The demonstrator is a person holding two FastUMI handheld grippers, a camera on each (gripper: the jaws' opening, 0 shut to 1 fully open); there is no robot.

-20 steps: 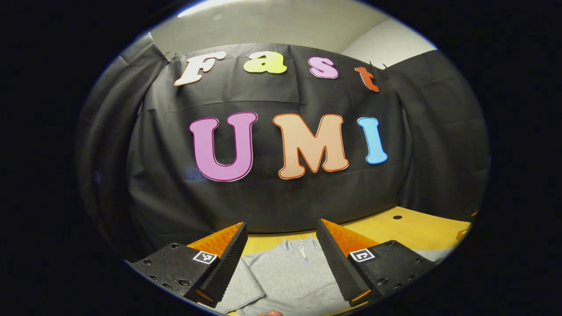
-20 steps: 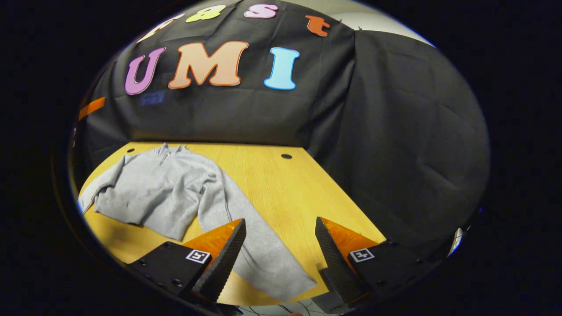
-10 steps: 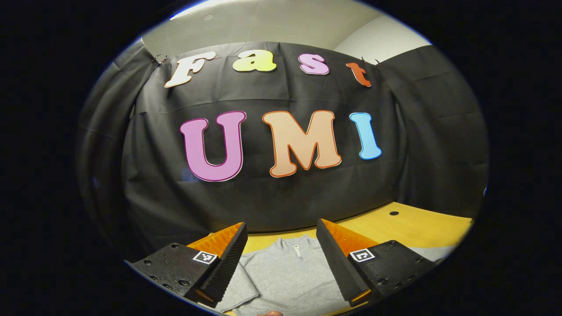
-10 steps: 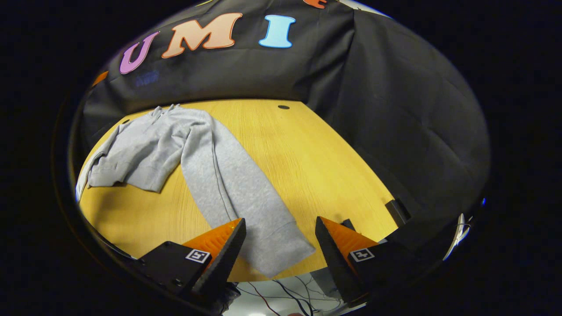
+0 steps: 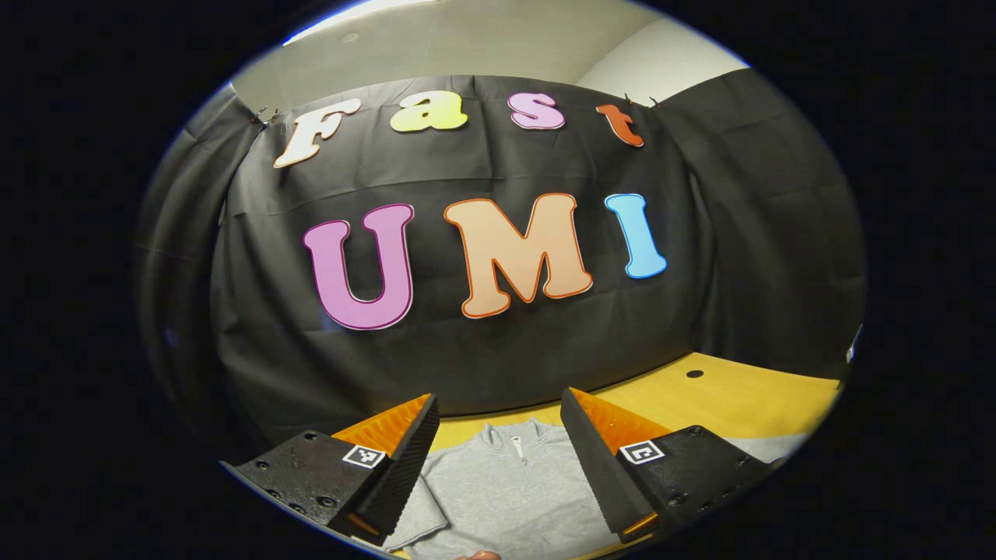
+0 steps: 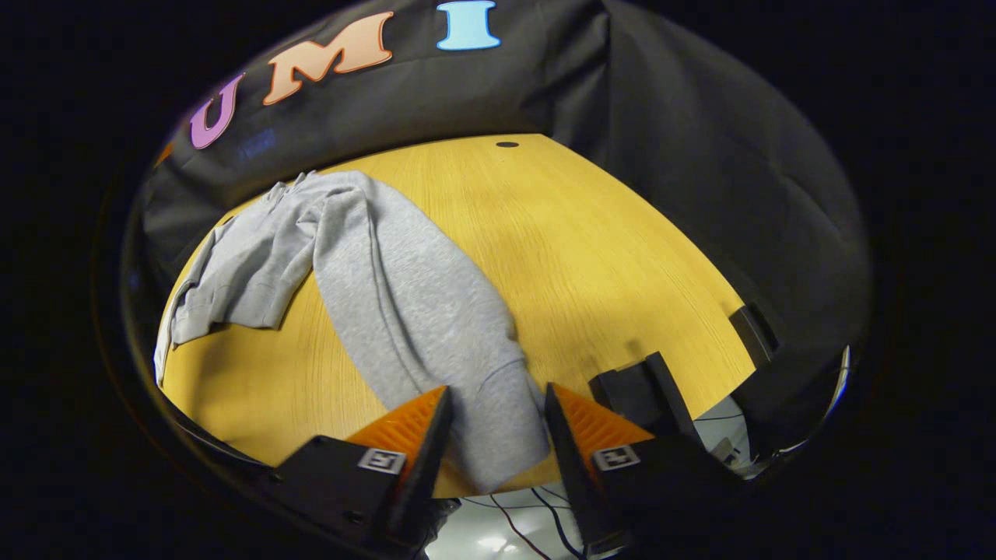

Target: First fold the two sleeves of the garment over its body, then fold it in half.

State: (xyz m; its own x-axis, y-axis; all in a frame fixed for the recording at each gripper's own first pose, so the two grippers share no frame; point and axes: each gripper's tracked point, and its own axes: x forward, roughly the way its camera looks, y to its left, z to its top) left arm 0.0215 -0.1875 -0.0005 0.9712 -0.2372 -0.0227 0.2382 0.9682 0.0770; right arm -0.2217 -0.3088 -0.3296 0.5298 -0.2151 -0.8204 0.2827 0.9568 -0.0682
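Left gripper view sits low, facing level at the booth wall; right gripper view tilts down, close over the table (image 6: 591, 233). Both catch the garment (image 5: 506, 490).

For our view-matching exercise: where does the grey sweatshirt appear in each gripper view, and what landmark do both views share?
Left gripper view: the grey sweatshirt lies bottom centre, collar up, between the gripper's fingers.
Right gripper view: it lies left of centre, its long sleeve running down to the gripper.
Shared landmark: the dark hole in the yellow table.
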